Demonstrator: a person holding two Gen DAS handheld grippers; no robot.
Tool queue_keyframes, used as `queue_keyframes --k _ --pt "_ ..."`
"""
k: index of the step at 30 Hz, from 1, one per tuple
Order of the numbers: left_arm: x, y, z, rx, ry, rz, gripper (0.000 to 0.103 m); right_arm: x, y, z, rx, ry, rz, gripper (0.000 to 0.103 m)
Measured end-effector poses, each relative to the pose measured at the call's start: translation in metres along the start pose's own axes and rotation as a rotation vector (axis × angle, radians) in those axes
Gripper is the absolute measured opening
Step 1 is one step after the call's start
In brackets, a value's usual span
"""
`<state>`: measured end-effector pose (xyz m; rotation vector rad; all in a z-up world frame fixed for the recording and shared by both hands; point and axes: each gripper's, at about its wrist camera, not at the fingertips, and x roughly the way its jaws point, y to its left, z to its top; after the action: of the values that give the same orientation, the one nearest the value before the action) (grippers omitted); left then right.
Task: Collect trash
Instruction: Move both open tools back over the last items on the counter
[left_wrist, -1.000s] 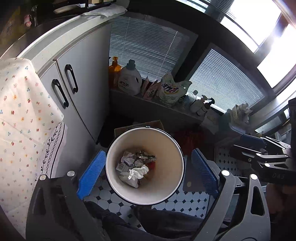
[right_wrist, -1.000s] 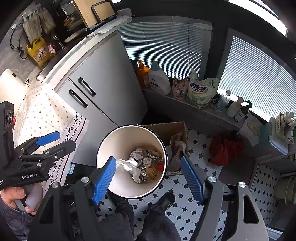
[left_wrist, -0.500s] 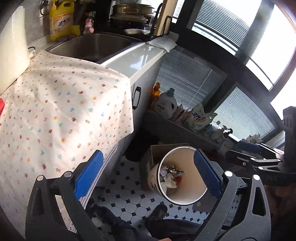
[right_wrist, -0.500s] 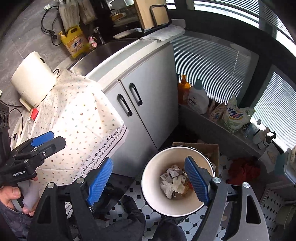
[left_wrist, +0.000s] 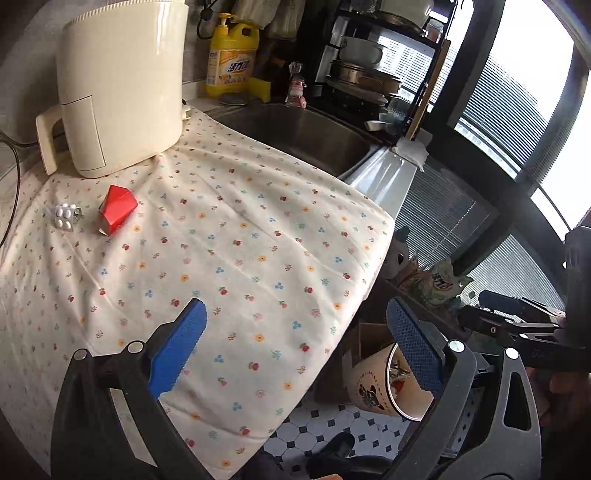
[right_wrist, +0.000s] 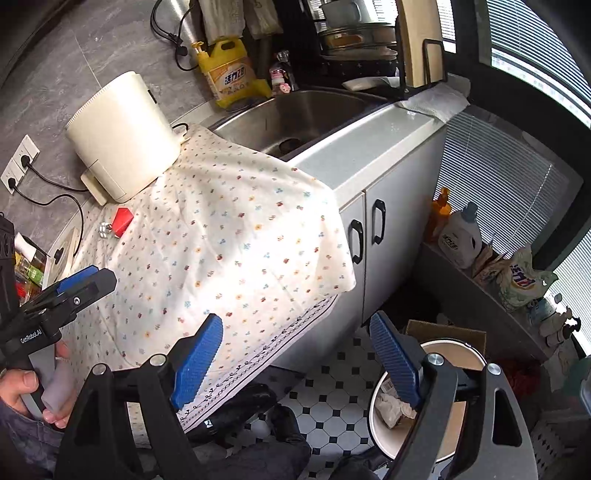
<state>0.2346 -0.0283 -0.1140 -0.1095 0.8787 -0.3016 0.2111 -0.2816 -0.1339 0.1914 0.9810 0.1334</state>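
Observation:
A red folded carton (left_wrist: 116, 208) and a white pill blister pack (left_wrist: 64, 216) lie on the flowered cloth (left_wrist: 240, 258) near the cream appliance; both also show small in the right wrist view, the carton (right_wrist: 122, 221) and the blister pack (right_wrist: 105, 229). The white trash bin (right_wrist: 458, 402) stands on the tiled floor with crumpled paper inside; it also shows in the left wrist view (left_wrist: 373, 384). My left gripper (left_wrist: 295, 347) is open and empty over the cloth's near edge. My right gripper (right_wrist: 295, 358) is open and empty above the floor beside the cabinet.
A cream appliance (left_wrist: 118, 85) stands at the cloth's back left. A steel sink (left_wrist: 306, 133), a yellow detergent bottle (left_wrist: 231, 59) and a dish rack (left_wrist: 373, 70) lie behind. A cardboard box (right_wrist: 447, 332) stands behind the bin. Bottles line a low ledge (right_wrist: 461, 236).
Both grippers have lifted away from above the bin and swung up toward the counter. The cloth, the red carton and the pill pack have come into view. Both grippers stay open.

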Motion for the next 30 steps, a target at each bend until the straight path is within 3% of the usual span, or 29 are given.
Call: queue_keyframes --k 17,24,30 --pt "-0.05 0.138 0.014 -0.097 -0.107 0.152 0.097 0.053 0.151 0.045 -0.146 -0.037 0.121 0.085" --pt "-0.048 0.192 0.025 -0.132 -0.116 0.185 0.097 0.086 0.204 0.058 -0.187 -0.02 0.143 0.084" --pt "-0.029 0.228 0.04 -0.147 -0.111 0.171 0.097 0.117 0.238 0.075 -0.203 0.007 0.143 0.079"
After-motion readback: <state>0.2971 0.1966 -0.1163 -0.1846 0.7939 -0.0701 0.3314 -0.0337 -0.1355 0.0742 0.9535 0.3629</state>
